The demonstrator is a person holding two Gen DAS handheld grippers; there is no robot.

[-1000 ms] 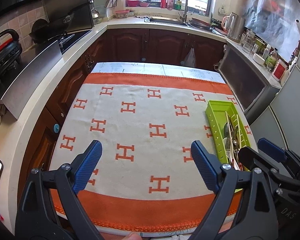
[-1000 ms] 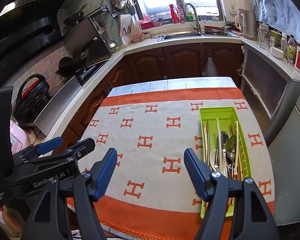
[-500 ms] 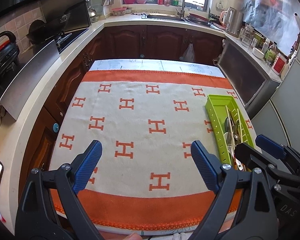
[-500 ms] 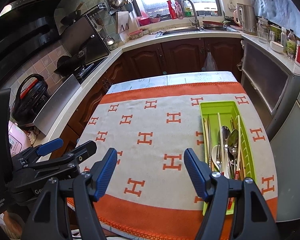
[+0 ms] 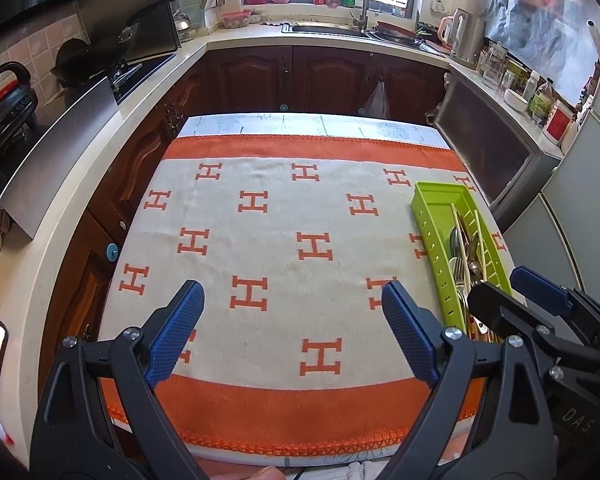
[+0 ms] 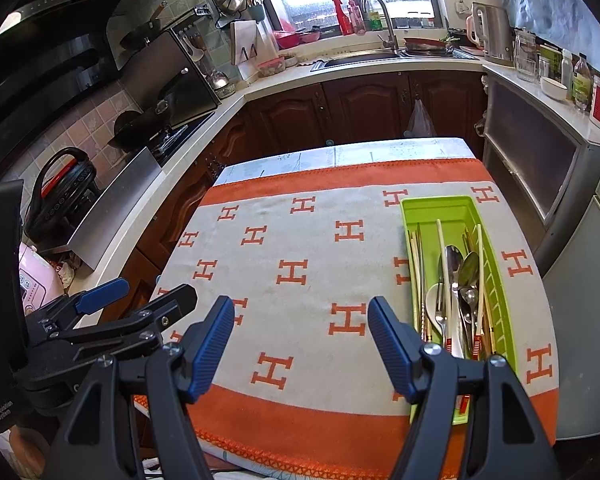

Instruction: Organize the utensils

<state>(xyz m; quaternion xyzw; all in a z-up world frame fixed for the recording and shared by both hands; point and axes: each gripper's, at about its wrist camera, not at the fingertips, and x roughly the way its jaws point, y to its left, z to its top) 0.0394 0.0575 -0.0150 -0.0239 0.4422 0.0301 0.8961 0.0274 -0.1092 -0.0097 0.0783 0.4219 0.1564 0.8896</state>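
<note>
Green tray [image 6: 452,212] of utensils [image 6: 456,292] sits on the cloth's [image 6: 300,248] right side. Left gripper [image 5: 292,332] and right gripper [image 6: 300,340] hover over the cloth's near edge, spread wide, empty.

Repeated orange "H" on my table's blanket [image 5: 284,248]; "DAS" on my right gripper [image 5: 540,300] body.
</note>
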